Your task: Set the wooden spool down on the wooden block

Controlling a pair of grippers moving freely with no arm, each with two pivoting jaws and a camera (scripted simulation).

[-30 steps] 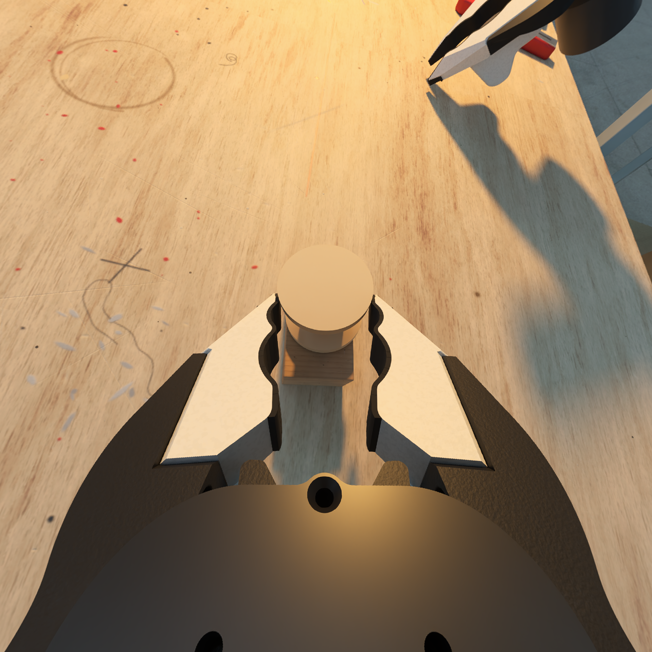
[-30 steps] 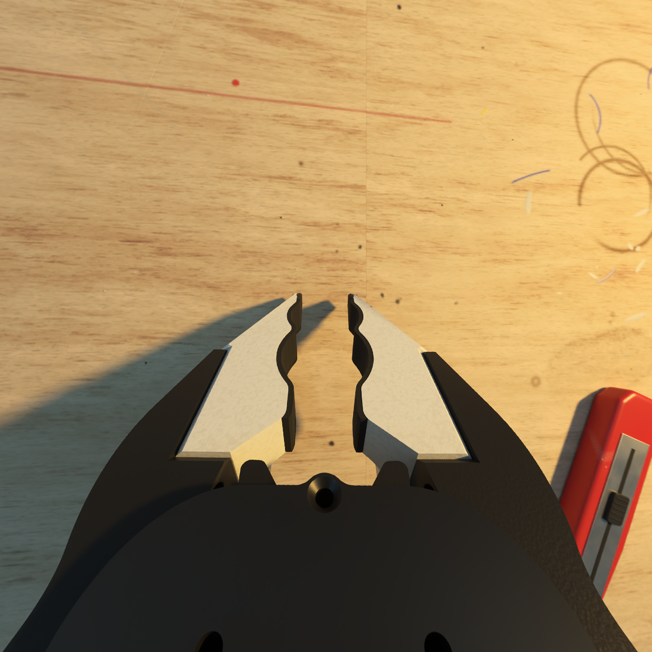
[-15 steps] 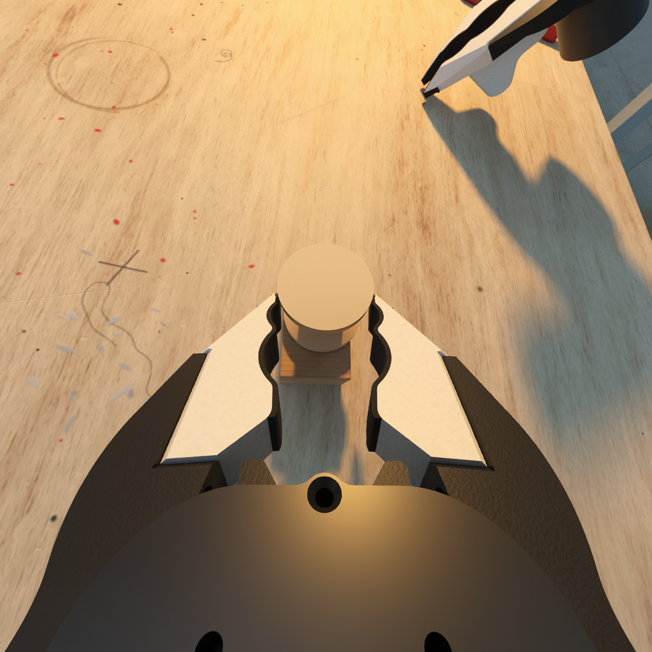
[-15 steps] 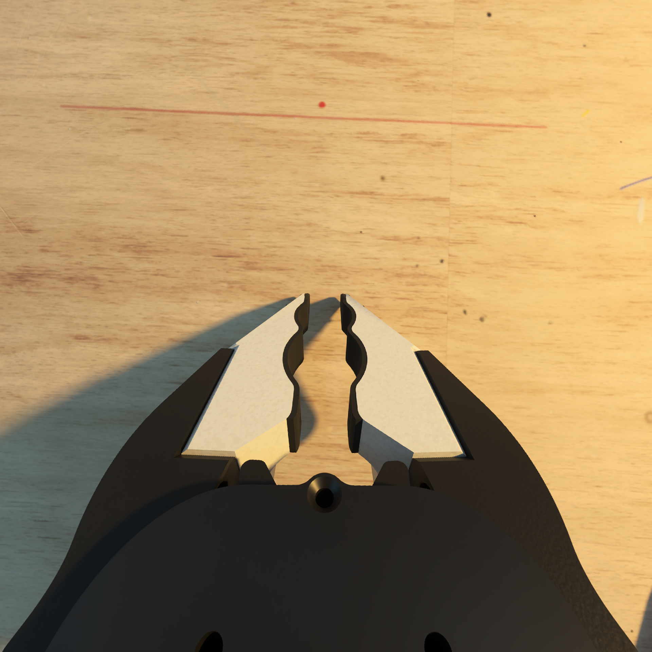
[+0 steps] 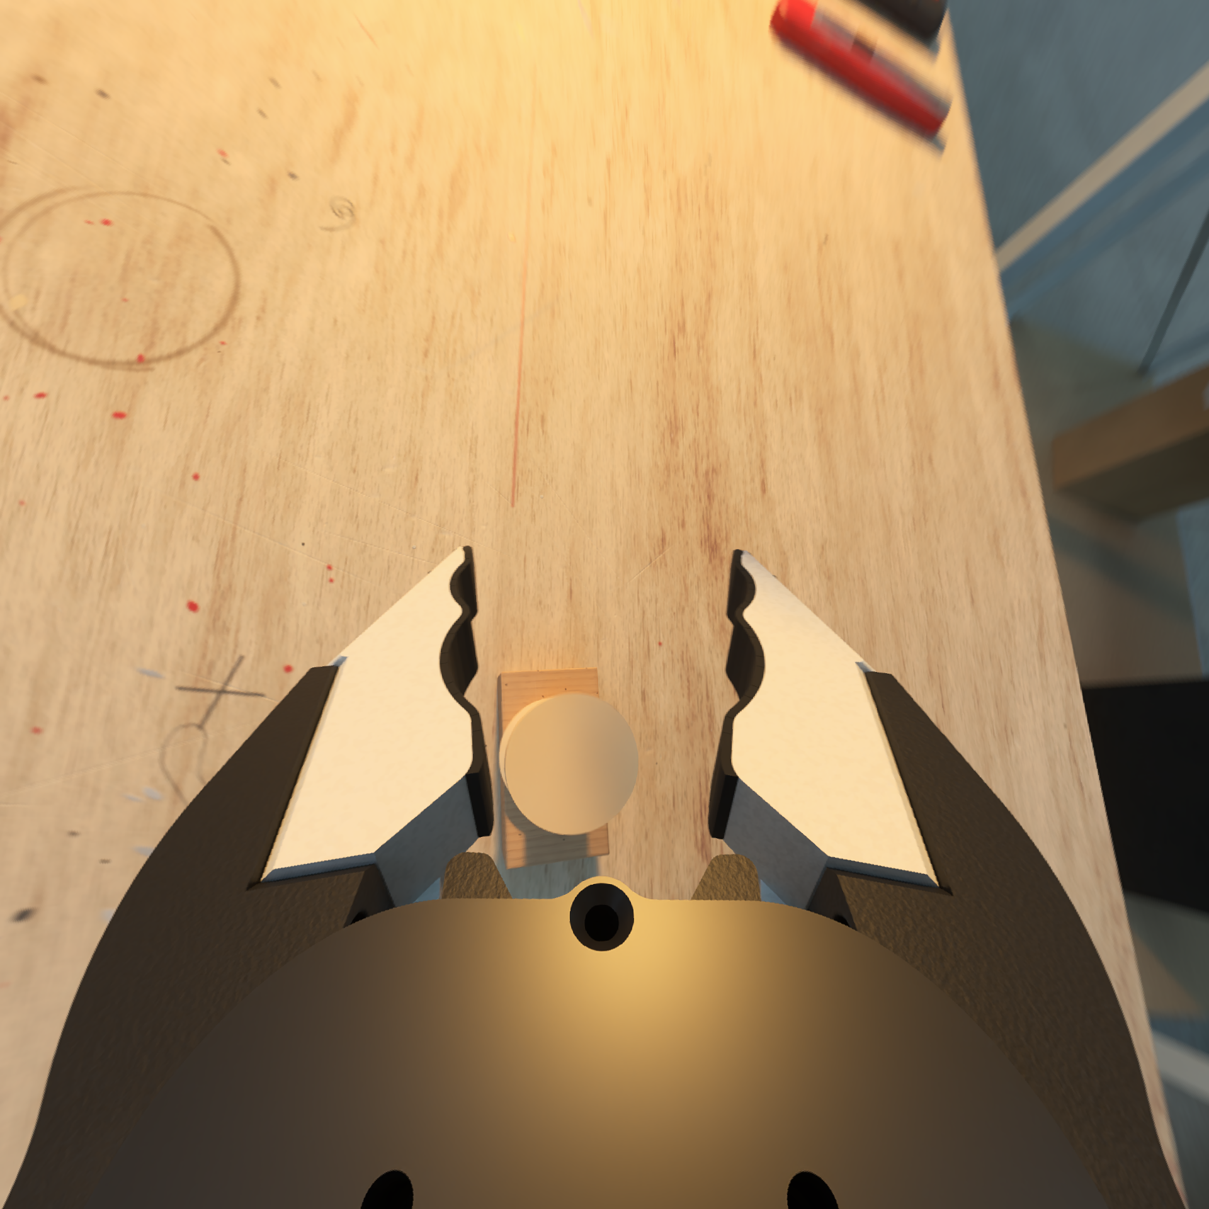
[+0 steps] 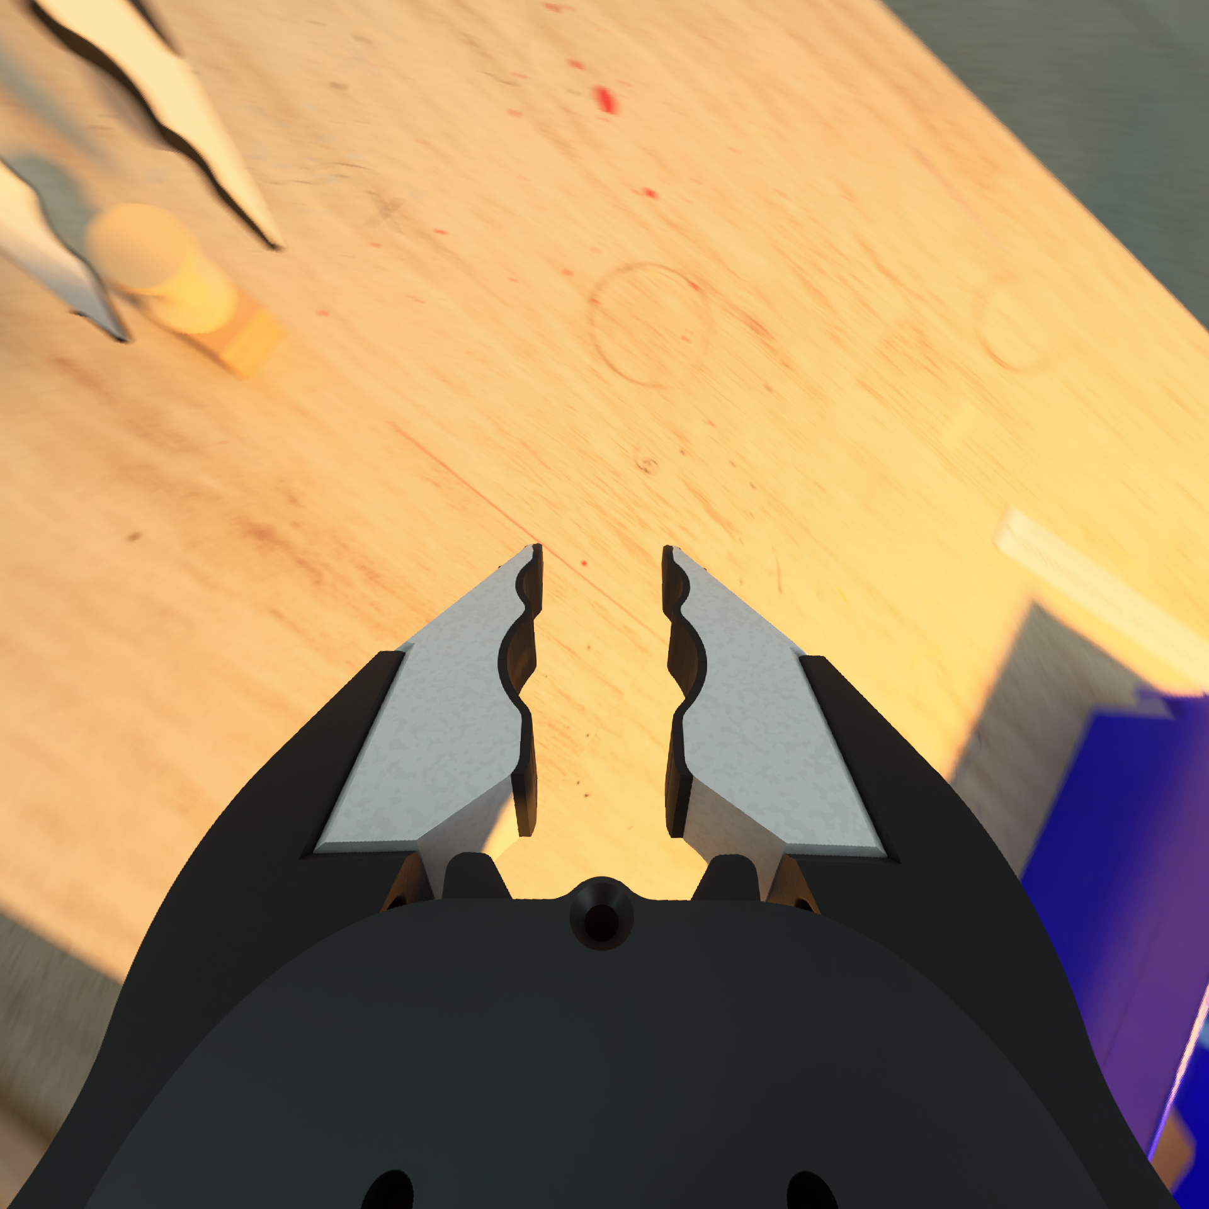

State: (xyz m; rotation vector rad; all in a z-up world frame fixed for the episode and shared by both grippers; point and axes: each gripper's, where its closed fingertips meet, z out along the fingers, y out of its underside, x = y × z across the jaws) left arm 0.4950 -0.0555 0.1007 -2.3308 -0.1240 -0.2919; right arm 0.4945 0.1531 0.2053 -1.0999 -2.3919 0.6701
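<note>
The wooden spool (image 5: 568,764) stands upright on the small wooden block (image 5: 555,683), which lies on the wooden table. My left gripper (image 5: 602,556) is open wide and is above them; its jaws stand apart on either side of the spool without touching it. The spool (image 6: 160,265) on the block (image 6: 252,343) also shows in the right wrist view at the upper left, between the left gripper's fingers (image 6: 190,111). My right gripper (image 6: 602,556) is open and empty above the table.
A red utility knife (image 5: 863,72) lies at the far right of the table, near its right edge (image 5: 1020,458). A blue box (image 6: 1125,850) shows at the right in the right wrist view. Pencil circles and red specks mark the tabletop.
My left gripper has opened, let go of the spool and drawn up and back, leaving it on the block. My right gripper has opened wider, risen and turned to face the spool's side of the table.
</note>
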